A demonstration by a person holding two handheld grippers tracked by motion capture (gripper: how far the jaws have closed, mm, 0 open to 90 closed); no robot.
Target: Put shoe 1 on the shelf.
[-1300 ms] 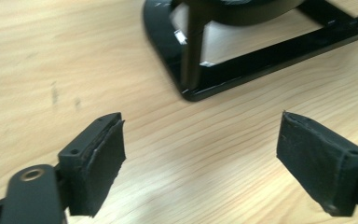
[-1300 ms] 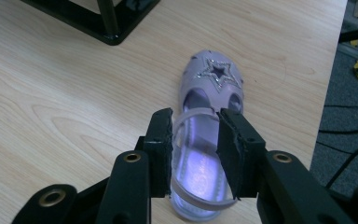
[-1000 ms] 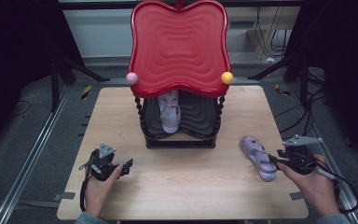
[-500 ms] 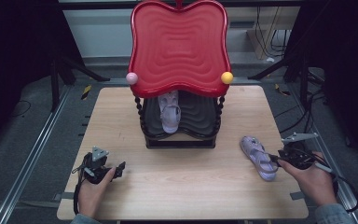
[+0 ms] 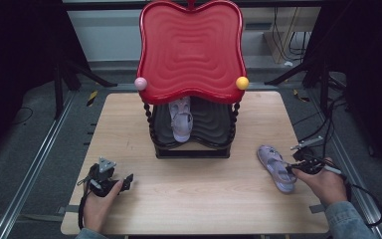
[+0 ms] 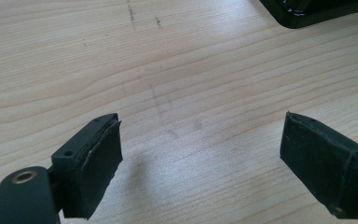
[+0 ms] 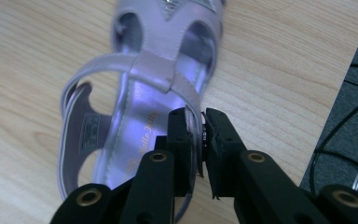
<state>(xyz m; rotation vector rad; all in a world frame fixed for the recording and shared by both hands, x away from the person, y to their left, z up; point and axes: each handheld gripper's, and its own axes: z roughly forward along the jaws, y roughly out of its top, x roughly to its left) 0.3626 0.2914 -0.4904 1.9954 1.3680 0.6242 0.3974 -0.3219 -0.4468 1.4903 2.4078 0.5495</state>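
A: Where's the loose lilac sandal (image 5: pixel 275 167)?

B: On the table (image 5: pixel 129 124), just right of the red-topped shoe rack (image 5: pixel 191 50), whose lower shelf holds its mate (image 5: pixel 181 119). My right gripper (image 7: pixel 199 140) has just been closing; its jaws now pinch the sandal's side strap.

A: And the left gripper (image 6: pixel 200 163)?

B: Spread wide, empty, left of the rack. I'd check the thin strap sits deep between the pads before lifting, and raise slowly.

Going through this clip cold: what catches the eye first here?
The big red wavy-topped rack at the table's far middle dominates, with one lilac sandal on its black lower shelf. Its mate, the second sandal, lies at the near right of the table, where the right gripper has just closed on its side strap. The left gripper rests open over bare wood at the near left.
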